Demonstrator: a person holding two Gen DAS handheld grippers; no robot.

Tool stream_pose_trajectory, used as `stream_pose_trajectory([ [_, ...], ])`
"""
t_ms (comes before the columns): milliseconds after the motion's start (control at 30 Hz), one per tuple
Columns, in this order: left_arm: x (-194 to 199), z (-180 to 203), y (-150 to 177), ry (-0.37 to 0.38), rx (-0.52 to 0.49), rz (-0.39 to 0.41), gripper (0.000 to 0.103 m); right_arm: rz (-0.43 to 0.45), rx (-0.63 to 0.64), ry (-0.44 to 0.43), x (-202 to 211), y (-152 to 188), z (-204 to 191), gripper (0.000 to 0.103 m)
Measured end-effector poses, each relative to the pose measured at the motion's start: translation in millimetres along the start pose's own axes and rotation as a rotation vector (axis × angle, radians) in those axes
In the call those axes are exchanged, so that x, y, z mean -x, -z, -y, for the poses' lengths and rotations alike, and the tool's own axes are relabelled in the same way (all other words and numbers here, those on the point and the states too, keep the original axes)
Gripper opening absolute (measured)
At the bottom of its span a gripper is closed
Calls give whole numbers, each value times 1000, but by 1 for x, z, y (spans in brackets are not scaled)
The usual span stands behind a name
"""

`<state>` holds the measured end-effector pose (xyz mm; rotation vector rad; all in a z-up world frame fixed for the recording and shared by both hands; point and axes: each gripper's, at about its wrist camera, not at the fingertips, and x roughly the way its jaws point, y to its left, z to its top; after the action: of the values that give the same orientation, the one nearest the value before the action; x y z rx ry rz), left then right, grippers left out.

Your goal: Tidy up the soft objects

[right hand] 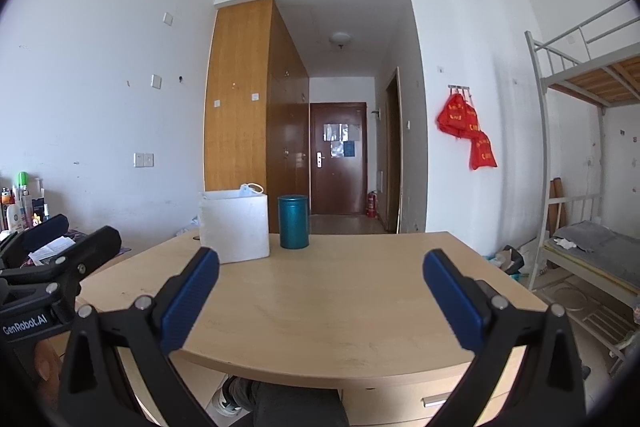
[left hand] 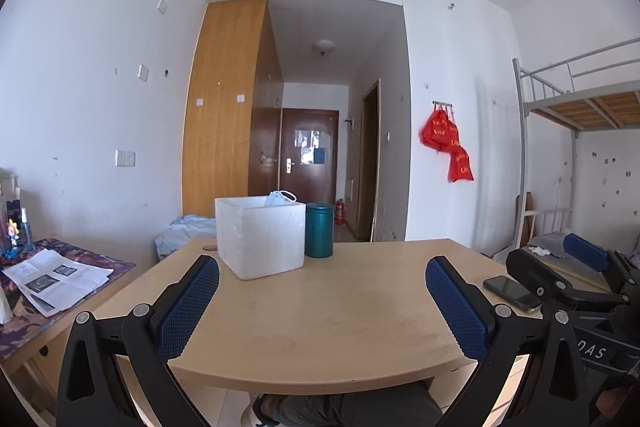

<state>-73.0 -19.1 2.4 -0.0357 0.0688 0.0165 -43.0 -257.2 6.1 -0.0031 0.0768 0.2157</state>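
Note:
A white foam box [left hand: 262, 237] [right hand: 234, 229] stands at the far left of the wooden table [left hand: 340, 323] [right hand: 340, 307]. A light blue face mask [left hand: 281, 198] [right hand: 251, 189] pokes out over the box's rim. My left gripper [left hand: 322, 297] hovers open above the table's near edge, with nothing between its blue pads. My right gripper [right hand: 322, 291] is also open and empty, held level beside the left one. Each gripper shows at the edge of the other's view.
A teal canister [left hand: 319, 230] [right hand: 293, 222] stands right of the box. A black phone [left hand: 512, 291] lies near the table's right edge. A side desk [left hand: 52, 275] with papers and bottles is on the left. A metal bunk bed [right hand: 588, 155] is on the right.

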Motion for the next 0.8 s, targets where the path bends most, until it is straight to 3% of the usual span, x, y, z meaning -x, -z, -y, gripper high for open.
stream_pose_trajectory([
  [800,-5,-2,4,-35,16,-29,103,-13,4,23,-1,-1,-11,103],
])
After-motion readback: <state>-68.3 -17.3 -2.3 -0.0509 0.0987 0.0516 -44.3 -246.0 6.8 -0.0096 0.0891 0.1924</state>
